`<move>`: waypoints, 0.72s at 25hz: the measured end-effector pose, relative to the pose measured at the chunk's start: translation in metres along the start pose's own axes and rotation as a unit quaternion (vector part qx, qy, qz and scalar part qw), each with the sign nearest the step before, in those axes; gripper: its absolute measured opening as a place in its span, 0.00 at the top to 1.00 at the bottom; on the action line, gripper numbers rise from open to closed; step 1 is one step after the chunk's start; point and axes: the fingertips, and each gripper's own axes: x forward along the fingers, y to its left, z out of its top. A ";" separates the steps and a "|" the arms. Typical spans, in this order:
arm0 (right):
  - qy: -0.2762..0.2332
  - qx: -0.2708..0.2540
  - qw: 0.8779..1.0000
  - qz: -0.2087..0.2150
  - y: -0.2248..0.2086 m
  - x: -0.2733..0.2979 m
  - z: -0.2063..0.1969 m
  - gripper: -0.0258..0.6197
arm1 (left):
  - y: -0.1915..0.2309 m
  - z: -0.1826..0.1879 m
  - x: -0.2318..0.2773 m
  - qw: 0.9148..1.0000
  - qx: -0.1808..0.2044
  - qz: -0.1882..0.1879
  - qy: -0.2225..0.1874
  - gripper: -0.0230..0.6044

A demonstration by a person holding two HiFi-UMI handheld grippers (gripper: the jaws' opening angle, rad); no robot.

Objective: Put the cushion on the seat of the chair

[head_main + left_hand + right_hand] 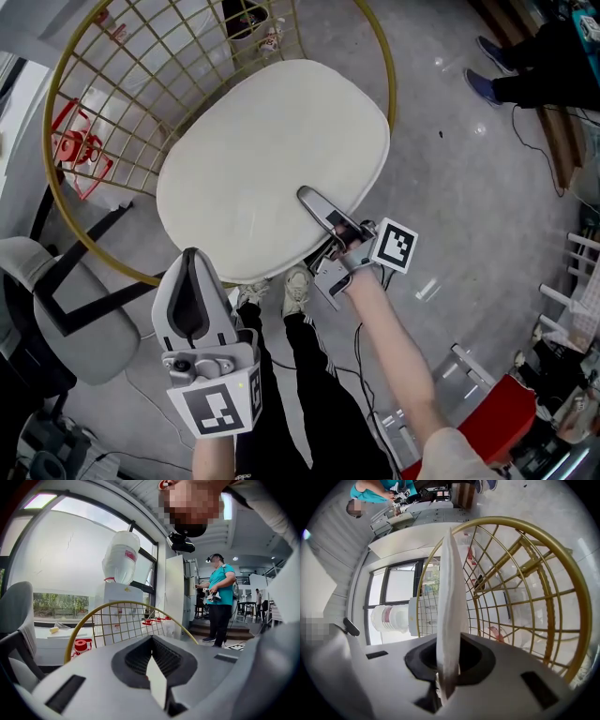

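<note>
The white cushion (272,159) lies over the round gold wire chair (131,84). It covers most of the seat area, and its near edge hangs out past the front rim, so it does not look settled yet.

The right hand-held gripper (307,197) is clamped on that near edge at about 5 o'clock on the cushion. In its own view the pad stands edge-on between the jaws, squeezed thin where they bite. The left hand-held gripper (192,255) waits at about 7 o'clock, off the cushion. Its jaws are drawn together with only a pale sliver between the pads, and it holds nothing I can make out.

The cushion looks light and soft. It is a thin padded disc that gives under a pinch yet keeps its flat shape, and its cloth cover should not slip. Held at one point, the far side is likely to droop or swing. A second hold on the near edge around 7 o'clock would probably steady it for sliding back toward 12 o'clock
</note>
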 end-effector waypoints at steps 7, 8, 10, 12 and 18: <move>0.002 0.010 1.000 -0.028 -0.025 -0.004 0.001 0.89 | -0.001 -0.005 -0.002 1.000 0.001 0.005 0.007 0.94; 0.001 0.013 0.999 -0.034 -0.029 -0.004 0.002 0.89 | -0.002 -0.006 -0.003 1.000 0.001 0.005 0.008 0.94; -0.001 0.013 0.999 -0.046 -0.036 -0.004 0.003 0.89 | -0.002 -0.006 -0.004 1.000 0.001 0.005 0.008 0.94; -0.001 0.011 0.999 -0.053 -0.039 -0.004 0.003 0.89 | -0.002 -0.007 -0.005 1.000 0.001 0.007 0.008 0.94; -0.002 0.004 0.997 -0.077 -0.053 -0.006 0.006 0.89 | 0.001 -0.008 -0.008 1.000 0.004 0.016 0.008 0.94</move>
